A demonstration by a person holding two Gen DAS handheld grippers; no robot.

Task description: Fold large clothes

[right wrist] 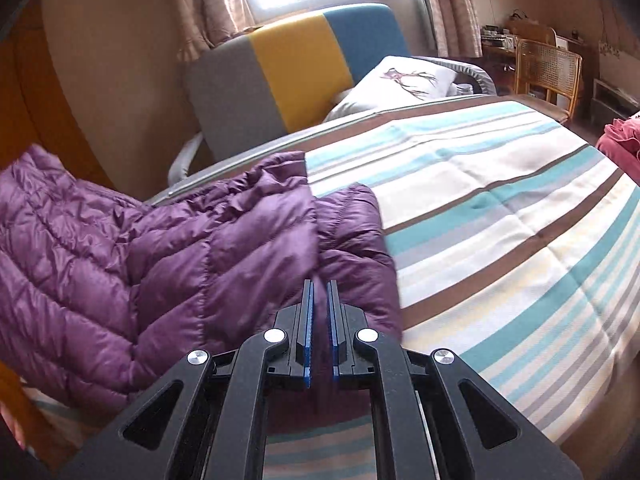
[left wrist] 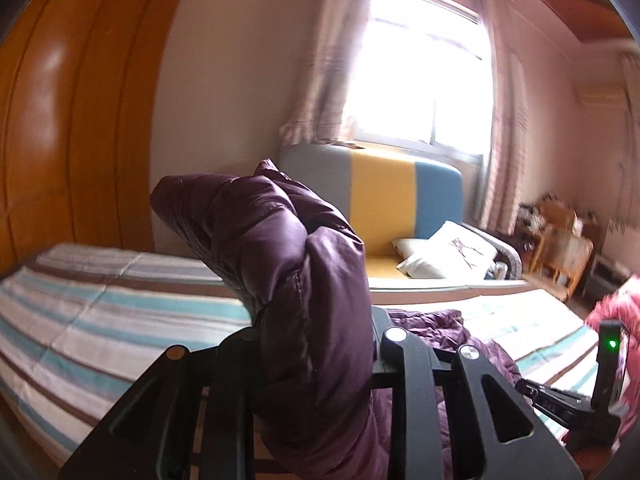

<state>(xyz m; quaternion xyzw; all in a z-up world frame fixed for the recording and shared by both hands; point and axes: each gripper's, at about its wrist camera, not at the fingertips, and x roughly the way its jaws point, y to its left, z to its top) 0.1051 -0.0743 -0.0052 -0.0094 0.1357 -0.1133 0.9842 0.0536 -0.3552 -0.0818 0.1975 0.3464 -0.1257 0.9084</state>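
Left hand-held gripper (left wrist: 316,344) and right hand-held gripper (right wrist: 320,312) both clamp the purple jacket (right wrist: 160,248) beside bare striped bedspread (right wrist: 500,208).

My right gripper (right wrist: 320,300) is clamped on a thin fold of the purple down jacket (right wrist: 160,256), which lies bunched on the striped bedsheet (right wrist: 500,220), sofa (right wrist: 288,80) behind.

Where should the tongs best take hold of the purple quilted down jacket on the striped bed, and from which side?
Grip the thin stitched edge of the purple quilted down jacket from the bare striped bedsheet side, coming in low. That edge lies flat and exposed there, while the puffy middle is too thick.
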